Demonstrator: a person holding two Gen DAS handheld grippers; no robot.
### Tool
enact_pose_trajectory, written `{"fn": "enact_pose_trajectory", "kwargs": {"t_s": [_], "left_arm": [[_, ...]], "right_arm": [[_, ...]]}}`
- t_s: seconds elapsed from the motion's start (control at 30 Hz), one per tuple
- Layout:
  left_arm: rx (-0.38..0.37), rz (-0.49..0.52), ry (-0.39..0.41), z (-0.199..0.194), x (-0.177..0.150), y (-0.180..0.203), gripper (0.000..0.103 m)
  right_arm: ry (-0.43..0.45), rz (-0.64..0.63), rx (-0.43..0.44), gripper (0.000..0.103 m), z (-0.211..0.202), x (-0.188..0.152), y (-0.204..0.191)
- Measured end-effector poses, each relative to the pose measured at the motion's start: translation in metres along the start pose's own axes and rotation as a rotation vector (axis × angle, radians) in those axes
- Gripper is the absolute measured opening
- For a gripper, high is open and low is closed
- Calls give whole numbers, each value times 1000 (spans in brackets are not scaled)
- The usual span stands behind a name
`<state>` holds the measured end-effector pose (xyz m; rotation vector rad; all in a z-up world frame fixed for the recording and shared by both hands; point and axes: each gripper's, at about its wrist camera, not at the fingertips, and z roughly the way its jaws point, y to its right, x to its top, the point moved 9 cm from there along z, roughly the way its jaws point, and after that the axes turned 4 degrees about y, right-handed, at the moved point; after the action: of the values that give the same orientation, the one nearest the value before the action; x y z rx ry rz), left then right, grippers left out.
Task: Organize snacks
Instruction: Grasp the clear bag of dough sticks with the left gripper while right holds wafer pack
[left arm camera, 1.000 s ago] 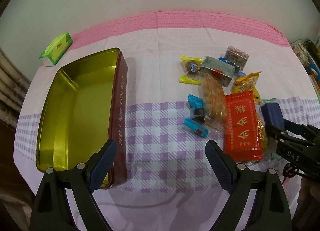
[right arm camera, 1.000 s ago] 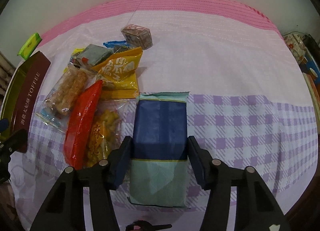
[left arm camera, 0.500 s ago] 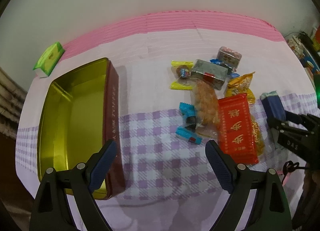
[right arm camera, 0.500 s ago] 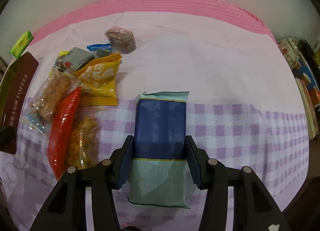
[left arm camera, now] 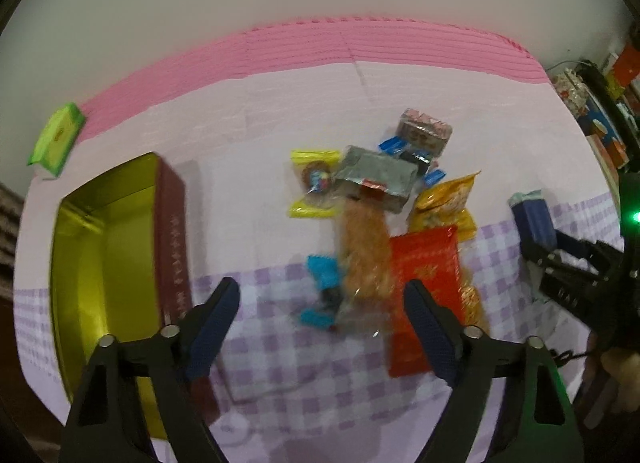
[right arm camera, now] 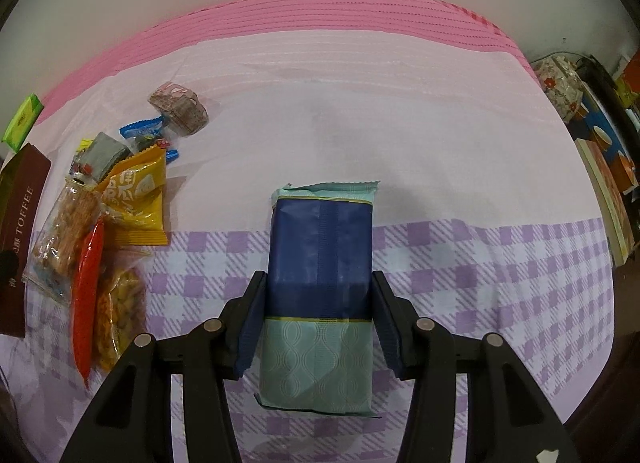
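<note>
My right gripper [right arm camera: 318, 295] is shut on a blue and teal snack pack [right arm camera: 320, 263], lifted a little above the cloth; it also shows at the right of the left wrist view [left arm camera: 534, 219]. My left gripper [left arm camera: 320, 307] is open and empty, above the cloth in front of the snack pile. The pile holds a red pack [left arm camera: 424, 287], a clear pack of brown snacks [left arm camera: 362, 255], a yellow pack [left arm camera: 446, 205], a grey pack [left arm camera: 376, 177] and small candies. An open gold tin [left arm camera: 104, 247] with maroon walls lies at the left.
A green pack [left arm camera: 58, 139] lies at the far left by the pink strip of the tablecloth [right arm camera: 360, 111]. Books and boxes [right arm camera: 608, 183] stand past the table's right edge. A wall is behind the table.
The left gripper has moved right and back, so the tin has slid left in its view. The right gripper has lifted the blue pack and drawn it right, away from the pile.
</note>
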<state>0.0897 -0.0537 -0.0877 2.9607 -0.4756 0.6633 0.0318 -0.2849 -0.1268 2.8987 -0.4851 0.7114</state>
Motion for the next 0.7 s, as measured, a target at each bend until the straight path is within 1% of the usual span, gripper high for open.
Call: {"fn": "enact_pose_trajectory", "kwargs": {"t_s": [0.07,0.1,0.23,0.3,0.37,0.4,0.57,0.63,0.7], "left_arm": [[-28,-7,-24,8,5,5,75],[-33,-10,-32,11,8,6,70],[-55,-23,-74,28,12,9,58],[-80,-34,-95,33,11,10,55],[-92,-45,-115,40,11,11,52],[-96,-46,-117,43,11,11,49],[-118,-40,-133,55,13,17,47],[-125,-33,-143,60,13,20,40],[-121,-29,-142,62,12,21,38]], "right_arm": [[0,0,-1,47,0,0,0],[0,0,-1,47,0,-1,-1],[0,0,-1,47,0,-1,-1],[0,-1,-2,48,-1,-1,0],[0,-1,-2,48,1,1,1],[1,-2,-2,48,1,1,1],[1,-1,-3,48,-1,-1,0],[2,-3,-3,48,-1,-1,-1],[2,-2,-3,48,0,-1,0]]}}
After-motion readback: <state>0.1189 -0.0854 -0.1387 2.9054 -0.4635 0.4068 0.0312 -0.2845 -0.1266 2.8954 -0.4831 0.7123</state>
